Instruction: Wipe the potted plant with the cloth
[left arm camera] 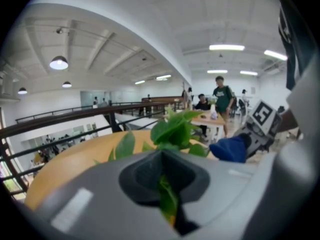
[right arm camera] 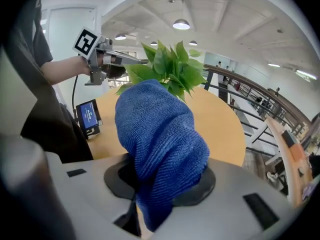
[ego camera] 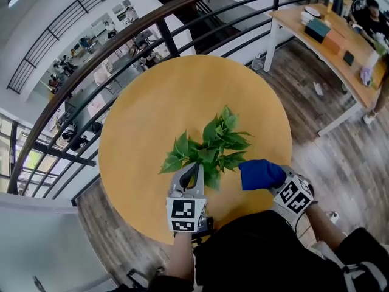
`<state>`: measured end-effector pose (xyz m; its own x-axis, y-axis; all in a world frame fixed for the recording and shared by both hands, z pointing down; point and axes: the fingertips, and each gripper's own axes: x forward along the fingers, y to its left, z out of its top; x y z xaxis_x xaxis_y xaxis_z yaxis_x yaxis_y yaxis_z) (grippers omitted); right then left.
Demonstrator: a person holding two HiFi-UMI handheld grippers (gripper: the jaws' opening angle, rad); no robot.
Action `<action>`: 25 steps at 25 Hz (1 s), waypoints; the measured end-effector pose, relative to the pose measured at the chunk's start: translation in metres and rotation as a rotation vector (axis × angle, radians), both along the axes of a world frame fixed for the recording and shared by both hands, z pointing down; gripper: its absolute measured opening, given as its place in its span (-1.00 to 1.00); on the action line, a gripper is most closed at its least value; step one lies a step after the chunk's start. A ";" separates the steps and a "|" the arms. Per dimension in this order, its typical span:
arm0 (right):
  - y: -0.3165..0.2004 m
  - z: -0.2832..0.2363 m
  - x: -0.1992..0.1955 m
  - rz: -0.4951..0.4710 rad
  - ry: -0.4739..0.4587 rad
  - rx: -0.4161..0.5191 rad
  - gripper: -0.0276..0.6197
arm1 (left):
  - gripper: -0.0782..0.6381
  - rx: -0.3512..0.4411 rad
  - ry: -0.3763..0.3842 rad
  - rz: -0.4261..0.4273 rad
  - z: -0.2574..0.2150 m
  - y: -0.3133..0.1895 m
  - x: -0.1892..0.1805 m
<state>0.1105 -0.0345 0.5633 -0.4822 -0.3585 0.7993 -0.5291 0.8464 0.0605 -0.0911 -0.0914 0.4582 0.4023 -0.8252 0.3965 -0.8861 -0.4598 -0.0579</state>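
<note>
Over the table, head view: we're looking down on a round wooden table (ego camera: 152, 96). The potted plant (ego camera: 214, 143) sits toward our edge of it, and we can't see the pot under the leaves.
Left gripper, head view: our left gripper (ego camera: 192, 169) has its jaw tips pushed into the near-left foliage, jaws together.
Right gripper, head view: our right gripper (ego camera: 272, 181) comes in from the right with the blue cloth (ego camera: 260, 174) bunched ahead of its jaws. The cloth is right beside the plant's nearest leaves, and we honestly can't tell if it's touching.
Jaws, left gripper view: closed all the way, with one leaf (left arm camera: 167, 199) pinched between them. The rest of the plant rises just past the tips.
Right of those jaws, left gripper view: the cloth wad, with the right gripper's marker cube (left arm camera: 263, 115) behind it.
Background, left gripper view: a dark railing (left arm camera: 75, 116) runs beyond the table, and a person (left arm camera: 221, 96) stands far off.
Jaws, right gripper view: clamped on the cloth, which wads up between them and bulges forward over the tips.
Past the cloth, right gripper view: plant leaves sit straight ahead, just behind the wad. The left gripper is up and to the left of our jaws, with its tips in the foliage.
Left of those jaws, right gripper view: a little blue-screen device (right arm camera: 89, 116) stands on the table.
</note>
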 end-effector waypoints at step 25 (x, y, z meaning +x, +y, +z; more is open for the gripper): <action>0.003 -0.027 -0.059 -0.151 -0.145 0.115 -0.50 | -0.77 0.034 0.035 -0.011 -0.007 0.014 0.001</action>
<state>0.0513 -0.0320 0.5360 -0.6444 -0.3584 0.6755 -0.4069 0.9086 0.0939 -0.0902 -0.0777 0.4509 0.4061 -0.8426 0.3536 -0.8930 -0.4481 -0.0422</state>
